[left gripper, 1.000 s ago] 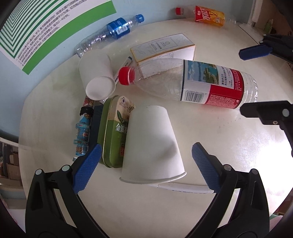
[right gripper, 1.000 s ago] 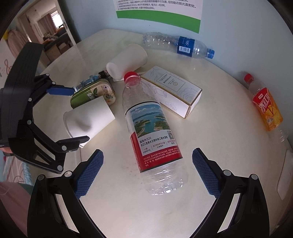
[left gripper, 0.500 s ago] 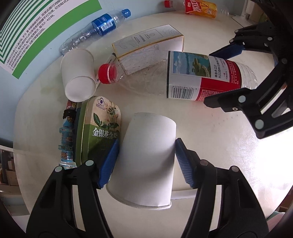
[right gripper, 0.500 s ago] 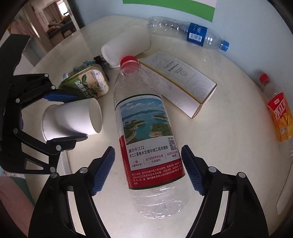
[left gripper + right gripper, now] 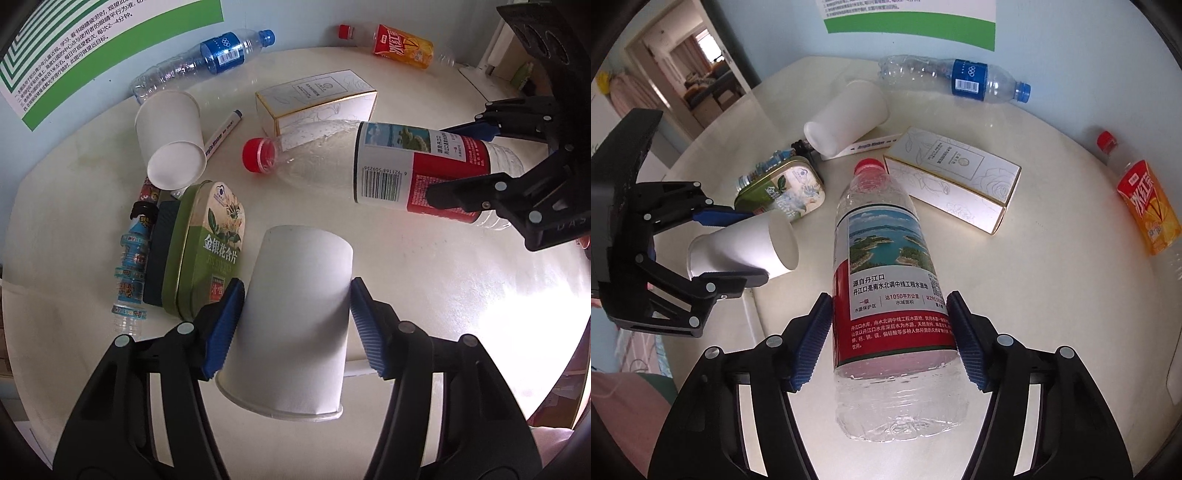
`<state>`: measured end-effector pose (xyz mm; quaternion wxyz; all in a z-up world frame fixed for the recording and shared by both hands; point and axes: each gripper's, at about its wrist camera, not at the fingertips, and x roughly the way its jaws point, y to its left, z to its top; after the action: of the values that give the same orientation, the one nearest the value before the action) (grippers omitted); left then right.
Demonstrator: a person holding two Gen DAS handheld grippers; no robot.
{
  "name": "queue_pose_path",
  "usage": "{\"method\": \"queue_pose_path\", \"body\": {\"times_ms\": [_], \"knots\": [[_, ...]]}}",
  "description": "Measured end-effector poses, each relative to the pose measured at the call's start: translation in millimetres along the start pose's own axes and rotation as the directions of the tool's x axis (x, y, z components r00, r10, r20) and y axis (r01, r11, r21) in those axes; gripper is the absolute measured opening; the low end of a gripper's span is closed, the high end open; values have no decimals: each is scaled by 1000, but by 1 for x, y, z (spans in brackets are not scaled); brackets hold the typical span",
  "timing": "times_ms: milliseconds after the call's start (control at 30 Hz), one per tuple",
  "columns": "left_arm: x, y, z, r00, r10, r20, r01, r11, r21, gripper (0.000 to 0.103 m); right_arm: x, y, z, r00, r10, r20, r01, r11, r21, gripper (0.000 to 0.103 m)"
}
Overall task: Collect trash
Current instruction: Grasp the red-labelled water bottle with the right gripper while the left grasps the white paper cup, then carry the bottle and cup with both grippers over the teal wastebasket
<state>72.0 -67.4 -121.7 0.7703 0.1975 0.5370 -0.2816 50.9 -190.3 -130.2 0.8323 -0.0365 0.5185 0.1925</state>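
Left gripper clamped on a smooth white paper cup lying on its side near the table edge; right gripper clamped on the red-labelled, ribbed clear plastic bottle at table centre. Beside the cup: an oval green tin and a small crinkled bottle. Behind: a second paper cup, a marker, a rectangular white carton, a blue-labelled bottle and an orange-labelled bottle along the wall
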Motion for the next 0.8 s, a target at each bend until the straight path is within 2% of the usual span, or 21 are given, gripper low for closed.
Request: {"method": "queue_pose_path", "body": {"times_ms": [367,600,800], "knots": [[-58,16,-32,997,26,75,-20,997,-72,56,-40,10,-18,996,45,72,-50,996,69,62],[-88,28,-56,993,64,99,-51,990,-129,56,-49,21,-29,996,59,74,-64,996,70,61],[-110,35,-87,988,109,114,-81,971,-225,56,-64,21,-42,985,126,121,-139,985,102,61]]}}
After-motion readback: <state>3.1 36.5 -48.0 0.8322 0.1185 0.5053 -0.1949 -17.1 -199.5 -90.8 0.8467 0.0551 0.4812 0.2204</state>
